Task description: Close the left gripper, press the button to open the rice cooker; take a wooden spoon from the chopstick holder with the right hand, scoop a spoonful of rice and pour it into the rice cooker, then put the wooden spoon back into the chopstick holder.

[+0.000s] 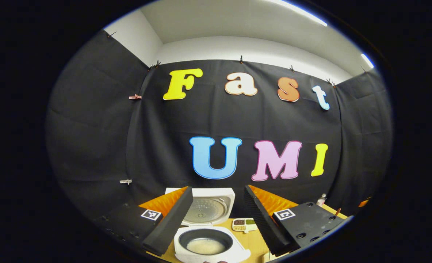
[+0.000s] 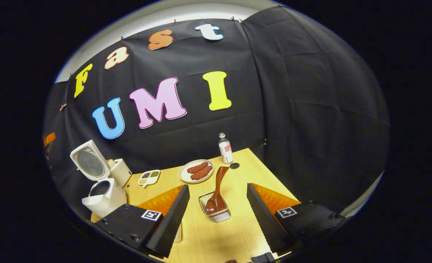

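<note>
The white rice cooker [image 1: 210, 244] stands with its lid [image 1: 209, 209] raised, and pale rice lies in its dark inner pot [image 1: 205, 245]. My left gripper [image 1: 217, 223] hovers above and in front of it, open, with nothing between its fingers. In the right gripper view the same cooker [image 2: 104, 195] sits at the table's left edge, lid up. A dark wooden spoon [image 2: 217, 191] stands in the wire chopstick holder [image 2: 214, 210] on the table. My right gripper [image 2: 217, 215] is open, its fingers either side of the holder and nearer the camera, touching nothing.
A small divided dish of grains [image 2: 148, 178] lies by the cooker. A white plate with reddish-brown pieces [image 2: 196, 170] and a small bottle [image 2: 225, 148] stand toward the back of the wooden table [image 2: 237, 182]. A dark round hole [image 2: 234, 166] marks the tabletop near the bottle.
</note>
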